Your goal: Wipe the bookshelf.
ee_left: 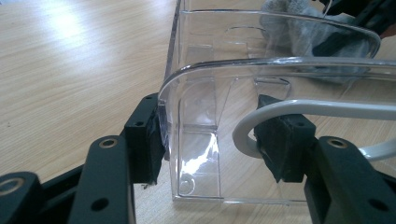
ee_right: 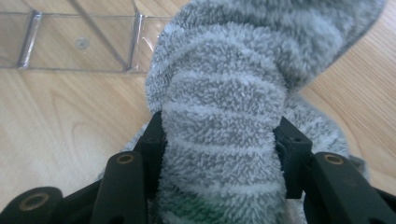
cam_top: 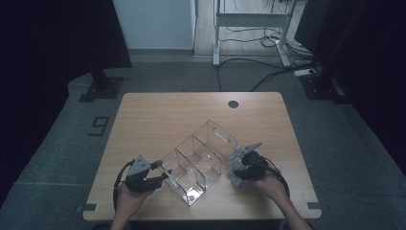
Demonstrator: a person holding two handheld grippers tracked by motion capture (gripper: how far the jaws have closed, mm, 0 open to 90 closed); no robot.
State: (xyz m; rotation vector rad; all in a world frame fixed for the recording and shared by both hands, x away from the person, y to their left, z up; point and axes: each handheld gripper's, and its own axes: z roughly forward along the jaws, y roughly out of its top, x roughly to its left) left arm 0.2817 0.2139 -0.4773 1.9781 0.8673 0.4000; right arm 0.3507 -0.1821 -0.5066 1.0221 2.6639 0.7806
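Right tool [ee_right: 219, 135]: jaws set partway in, closed on a bundled grey fluffy sock [ee_right: 224, 93] with pale stripes. Both pads press into the pile on either side of the bundle, and a patch of green shows at the sock's lower end between the jaws. In the high view the right tool [cam_top: 243, 165] and the sock [cam_top: 235, 173] sit near the front right part of the counter [cam_top: 158, 115], just beside the right side of a clear plastic organizer [cam_top: 198, 158]. Whether the sock rests on the counter or is lifted just off it cannot be determined.

Left tool [ee_left: 210, 140]: jaws at a middling gap, straddling the near end wall of the organizer [ee_left: 261, 70]. The left pad lies against the outer face of the clear wall. The right pad sits inside the box, and whether it presses the wall cannot be told. A white cable [ee_left: 317, 108] loops across in front of the right pad. In the high view the left tool [cam_top: 163, 176] meets the organizer's left front corner, toward the front left of the counter.

Organizer: a clear box with inner dividers forming several compartments, standing on the counter at a slant, one end toward the front edge and the other toward the counter's middle. A slot handle is cut in the far end wall.

Counter: light wood, with a round dark cable hole [cam_top: 233, 104] near the back edge.
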